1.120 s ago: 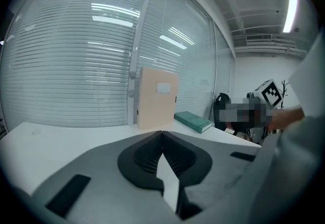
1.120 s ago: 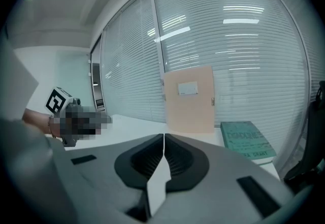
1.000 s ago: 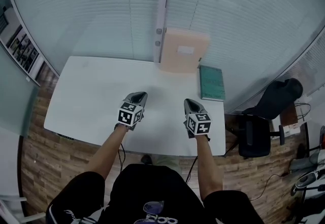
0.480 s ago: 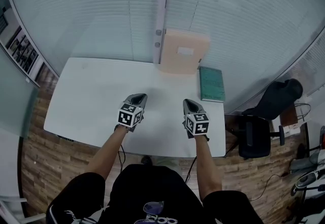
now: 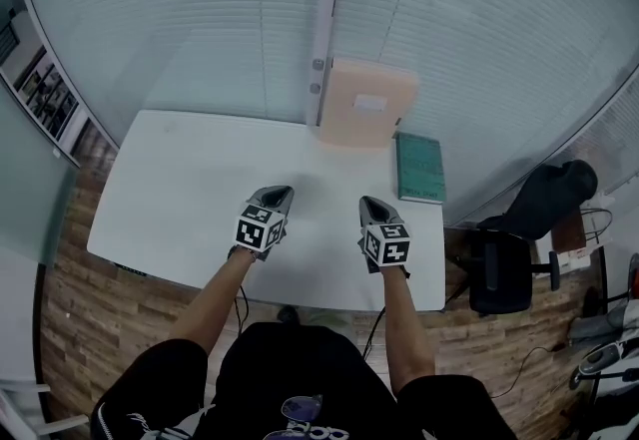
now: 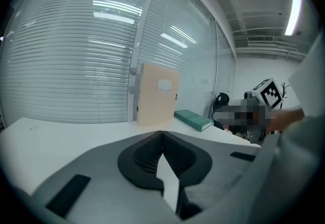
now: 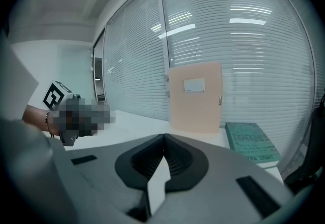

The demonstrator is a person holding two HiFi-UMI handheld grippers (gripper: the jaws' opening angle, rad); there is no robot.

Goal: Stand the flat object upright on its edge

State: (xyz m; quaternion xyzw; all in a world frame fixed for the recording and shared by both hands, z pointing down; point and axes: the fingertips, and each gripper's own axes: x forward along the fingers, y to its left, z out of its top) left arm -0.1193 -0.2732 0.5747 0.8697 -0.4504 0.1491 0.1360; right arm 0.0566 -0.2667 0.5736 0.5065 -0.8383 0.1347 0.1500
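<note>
Grey jaws of the left gripper (image 6: 162,132) are pressed together with nothing between them, and the right gripper (image 7: 163,136) is likewise closed and empty. Both are held side by side above the near half of the white table (image 5: 170,189). Farther off, a green book (image 5: 419,167) lies flat by the far right corner, just beside a beige folder (image 5: 366,104) standing upright against the blinds (image 5: 200,29).

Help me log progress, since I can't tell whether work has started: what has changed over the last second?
Nothing visibly changed. The left gripper and right gripper stay shut and empty above the white table. The beige folder still stands upright at the table's back edge, and the green book still lies flat beside it, untouched.
</note>
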